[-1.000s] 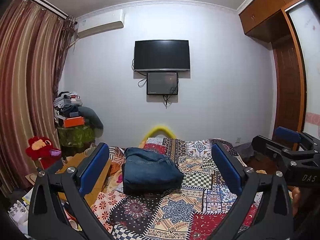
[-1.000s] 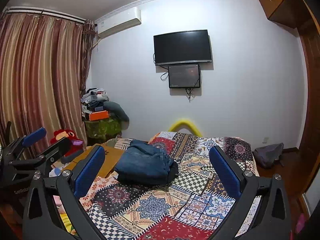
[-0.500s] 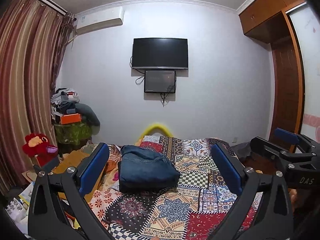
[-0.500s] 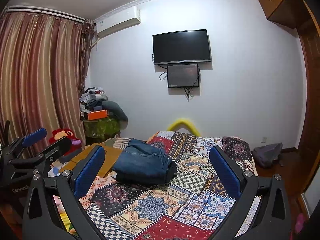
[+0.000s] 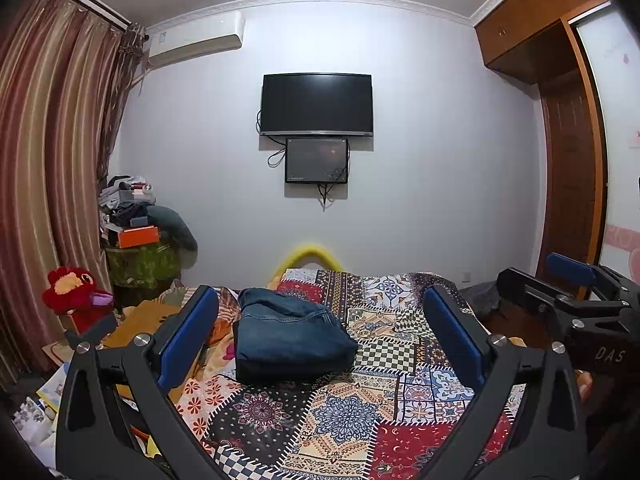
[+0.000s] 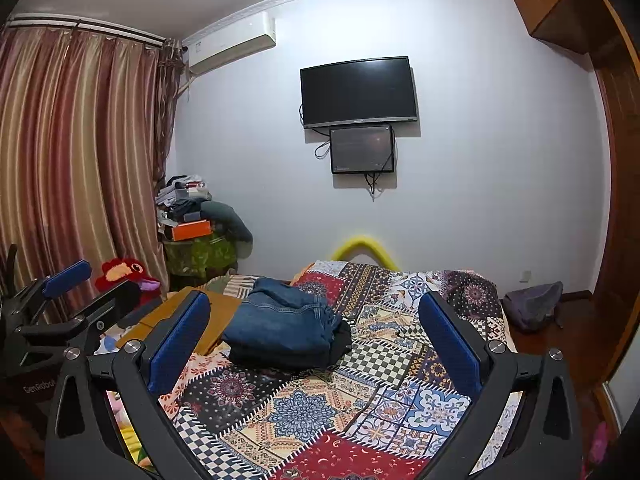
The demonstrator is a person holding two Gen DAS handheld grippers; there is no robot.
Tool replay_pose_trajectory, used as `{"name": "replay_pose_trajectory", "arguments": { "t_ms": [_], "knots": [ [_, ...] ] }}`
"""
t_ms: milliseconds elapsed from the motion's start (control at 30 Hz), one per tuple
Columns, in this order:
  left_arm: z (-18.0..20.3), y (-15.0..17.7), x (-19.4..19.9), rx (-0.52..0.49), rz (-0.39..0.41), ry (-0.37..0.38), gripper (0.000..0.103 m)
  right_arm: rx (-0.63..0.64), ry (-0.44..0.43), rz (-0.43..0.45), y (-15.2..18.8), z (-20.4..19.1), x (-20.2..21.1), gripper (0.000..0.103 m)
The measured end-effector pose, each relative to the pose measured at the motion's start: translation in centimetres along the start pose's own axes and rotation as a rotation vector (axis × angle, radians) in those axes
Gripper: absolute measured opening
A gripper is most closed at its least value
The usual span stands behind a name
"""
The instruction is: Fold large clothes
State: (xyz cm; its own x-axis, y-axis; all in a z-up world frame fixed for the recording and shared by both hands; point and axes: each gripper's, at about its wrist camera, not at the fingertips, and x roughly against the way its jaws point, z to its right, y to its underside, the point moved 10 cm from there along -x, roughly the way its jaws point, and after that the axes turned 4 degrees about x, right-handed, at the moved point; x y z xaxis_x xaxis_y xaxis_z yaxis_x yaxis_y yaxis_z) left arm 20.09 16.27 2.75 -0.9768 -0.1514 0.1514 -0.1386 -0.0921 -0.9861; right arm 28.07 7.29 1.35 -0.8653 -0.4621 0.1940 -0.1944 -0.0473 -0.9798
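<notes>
Folded blue denim jeans (image 5: 290, 340) lie flat on our patchwork quilt (image 5: 360, 412), waistband far; left gripper (image 5: 320, 344) and right gripper (image 6: 316, 344) gape wide, empty.

Left gripper (image 5: 320, 332) frame runs off the btm edge, fingers' bases cut. Right gripper (image 6: 314, 332) same story, lower frame gone past the btm. Jeans (image 5: 290, 338): far side hidden behind their own bulk; a dark layer peeks out under them in the right wrist view, can't tell what. Bed (image 6: 360, 420) near end cut off. Clutter pile (image 5: 132, 212) by the curtain too small to sort out. Floor litter btm-left is blurry.
</notes>
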Motion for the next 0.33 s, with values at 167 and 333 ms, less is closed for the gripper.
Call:
{"name": "replay_pose_trajectory", "arguments": {
  "t_ms": [167,333],
  "knots": [
    [-0.32,0.15,-0.15,0.016,-0.007,0.001,0.103,0.001,0.002,-0.006,0.26,0.0,-0.14,0.103],
    [-0.67,0.64,-0.62,0.026,-0.028,0.004,0.103,0.006,0.0,-0.015,0.43,-0.17,-0.46,0.103]
  ]
}}
